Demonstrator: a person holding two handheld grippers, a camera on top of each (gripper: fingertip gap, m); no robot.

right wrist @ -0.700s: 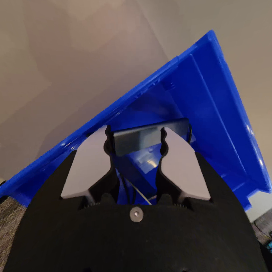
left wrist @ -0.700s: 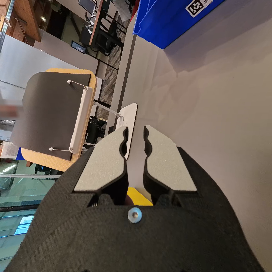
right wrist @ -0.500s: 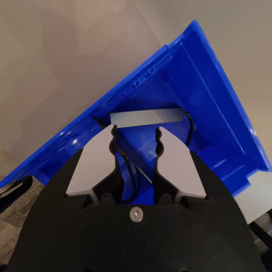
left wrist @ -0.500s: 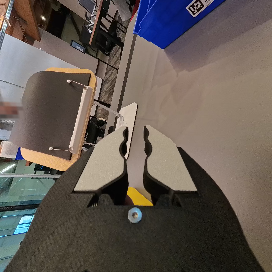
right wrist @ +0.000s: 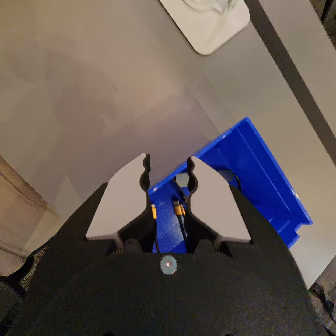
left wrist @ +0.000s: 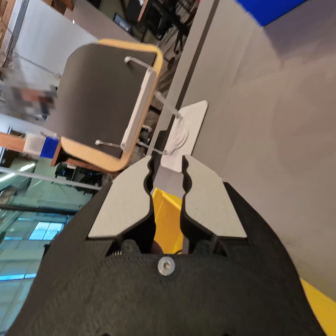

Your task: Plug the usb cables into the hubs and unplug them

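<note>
In the right wrist view my right gripper is open and empty, held above the near end of a blue bin on the grey table. Inside the bin lie black USB cables with orange plugs and a grey hub, mostly hidden behind my fingers. In the left wrist view my left gripper is open and empty over the grey table, with a yellow bin showing between and below its fingers. A corner of the blue bin shows at the top.
A white stand base plate sits near the table's edge and carries a wood-rimmed black board on rods; it also shows in the right wrist view. The table's dark edge strip runs along the right. Floor lies beyond.
The right gripper pulled back and up from the blue bin, leaving the hub inside, and narrowed a little. The left gripper shifted and opened slightly, so more of the yellow bin shows.
</note>
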